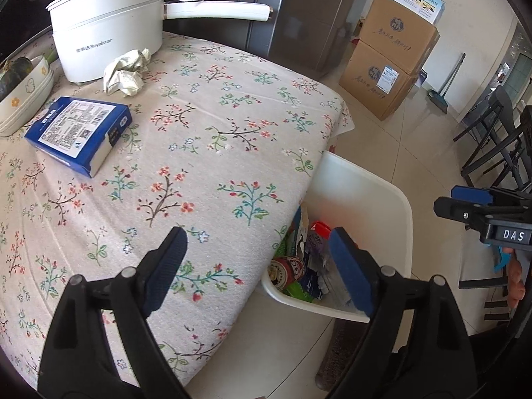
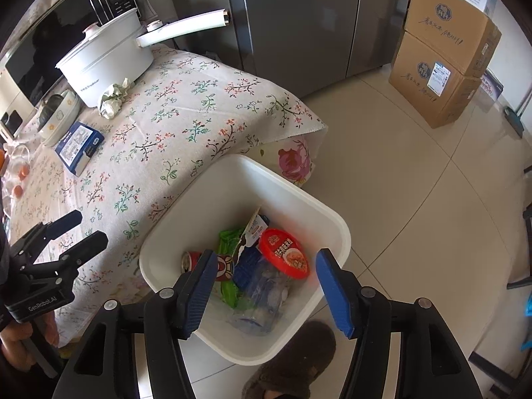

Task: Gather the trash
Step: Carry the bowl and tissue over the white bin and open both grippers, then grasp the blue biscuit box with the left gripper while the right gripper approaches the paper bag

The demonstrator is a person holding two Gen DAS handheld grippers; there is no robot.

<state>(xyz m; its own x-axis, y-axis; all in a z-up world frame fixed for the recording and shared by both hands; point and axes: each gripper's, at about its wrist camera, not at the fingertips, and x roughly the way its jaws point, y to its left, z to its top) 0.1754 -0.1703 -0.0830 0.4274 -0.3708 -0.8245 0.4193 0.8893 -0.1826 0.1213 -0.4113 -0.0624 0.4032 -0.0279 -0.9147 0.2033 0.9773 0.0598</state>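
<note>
A white trash bin [image 2: 332,222] stands on the floor against the table edge; it also shows in the left wrist view [image 1: 382,199]. It holds a red can [image 2: 191,261], a red-lidded cup [image 2: 286,254], green wrappers and clear plastic. My right gripper [image 2: 262,289] is open and empty above the bin. My left gripper [image 1: 259,266] is open and empty over the table's near edge. On the floral tablecloth [image 1: 206,139] lie a crumpled paper ball [image 1: 126,71] and a blue box [image 1: 79,131]; the right wrist view shows both, the paper ball [image 2: 113,98] and the blue box [image 2: 79,144].
A white electric pot [image 1: 106,33] with a long handle stands at the table's back, bowls [image 1: 23,93] beside it. Stacked cardboard boxes [image 1: 389,63] and a fridge [image 2: 299,23] stand on the far side of the tiled floor. Dark chairs [image 1: 498,139] are at right. A slippered foot [image 2: 292,362] is by the bin.
</note>
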